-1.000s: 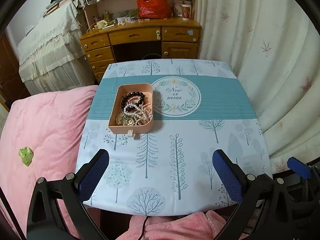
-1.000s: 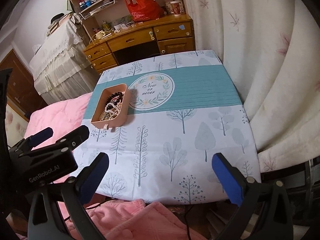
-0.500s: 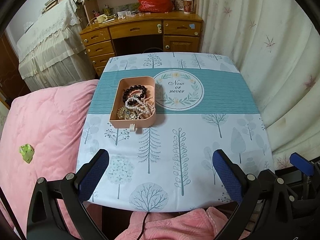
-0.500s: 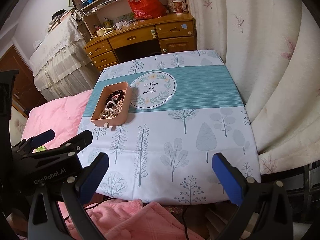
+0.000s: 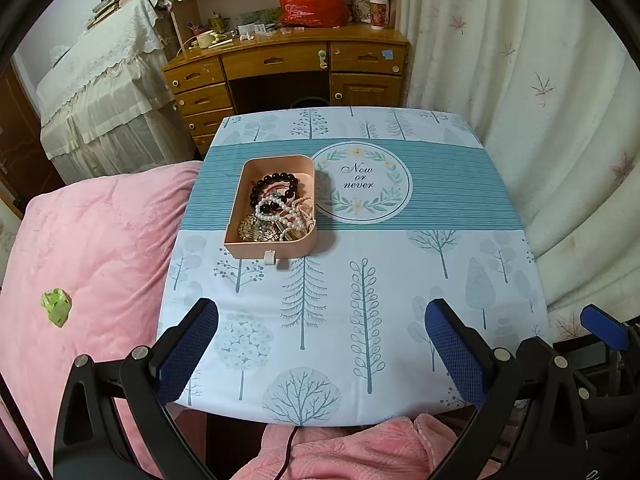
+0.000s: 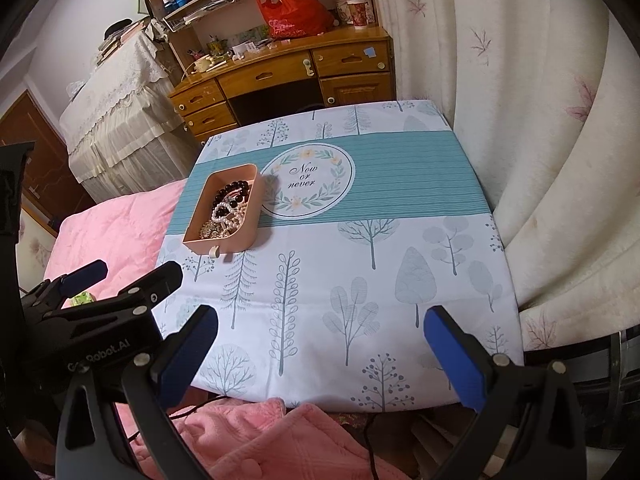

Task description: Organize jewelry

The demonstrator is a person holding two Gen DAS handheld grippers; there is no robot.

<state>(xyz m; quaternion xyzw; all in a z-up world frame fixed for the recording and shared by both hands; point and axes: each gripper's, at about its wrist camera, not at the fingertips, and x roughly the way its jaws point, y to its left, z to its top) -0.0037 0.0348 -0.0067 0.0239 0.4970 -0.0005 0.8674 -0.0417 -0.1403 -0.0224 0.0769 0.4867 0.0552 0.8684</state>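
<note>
A pink open box (image 5: 241, 196) stands on the left part of the table's teal stripe; it also shows in the right wrist view (image 6: 256, 208). In it lie a dark bead bracelet (image 5: 276, 184), a white pearl strand (image 5: 280, 210) and gold-coloured pieces (image 5: 256, 229). My left gripper (image 5: 322, 344) is open and empty, held above the table's near edge, well short of the box. My right gripper (image 6: 320, 350) is open and empty above the near edge, to the right of the left gripper (image 6: 120, 280).
The table (image 5: 460, 272) has a tree-print cloth with a round "Now or never" emblem (image 5: 360, 182) beside the box. A pink quilt (image 5: 92, 240) with a small green item (image 5: 56, 306) lies left. Curtains (image 5: 540, 100) hang right. A wooden desk (image 5: 280, 68) stands behind.
Both grippers have risen and drawn slightly back, so the table and box sit lower and look smaller in view. Both stay open. The box and jewelry have not moved.
</note>
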